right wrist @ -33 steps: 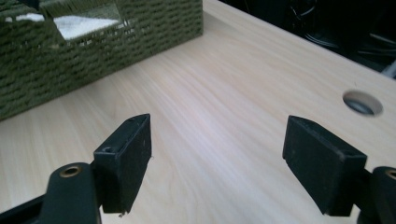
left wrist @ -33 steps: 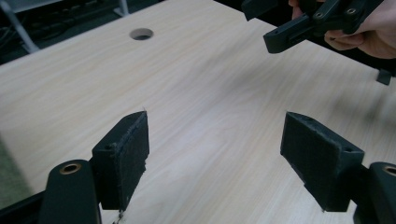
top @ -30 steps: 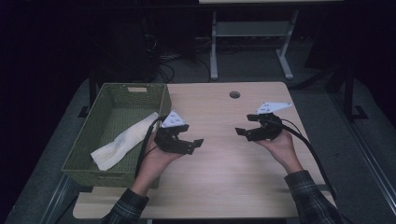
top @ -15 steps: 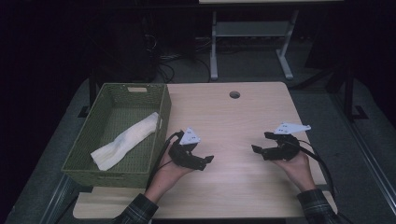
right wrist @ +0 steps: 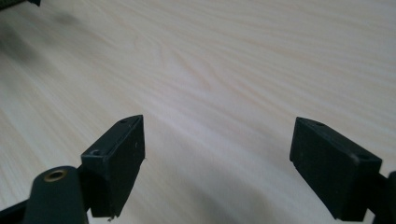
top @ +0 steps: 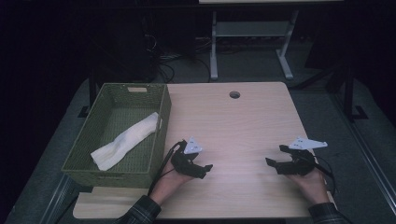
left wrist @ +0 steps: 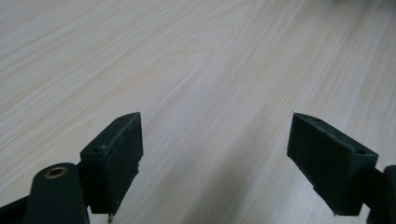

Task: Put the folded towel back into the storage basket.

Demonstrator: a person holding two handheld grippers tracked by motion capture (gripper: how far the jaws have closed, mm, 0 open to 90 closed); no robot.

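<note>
With both the left gripper (top: 201,169) and right gripper (top: 275,159) low over the bare table (top: 243,121), jaws apart and empty, the cloth (top: 125,140) lies in the basket (top: 161,122) at far left, whose near wall could snag a jaw, and whose dim floor is hard to read.

Each hand carries a black two-jaw tool: the left gripper (top: 205,169) and the right gripper (top: 273,156) both wear a pale grey three-cornered plate on top and trail a thin black cable. The blocky black pads (left wrist: 119,156) look matt (a brass-coloured ring sits at one jaw's base). Dark plaid sleeve cuffs (top: 140,213) cover both wrists.
</note>
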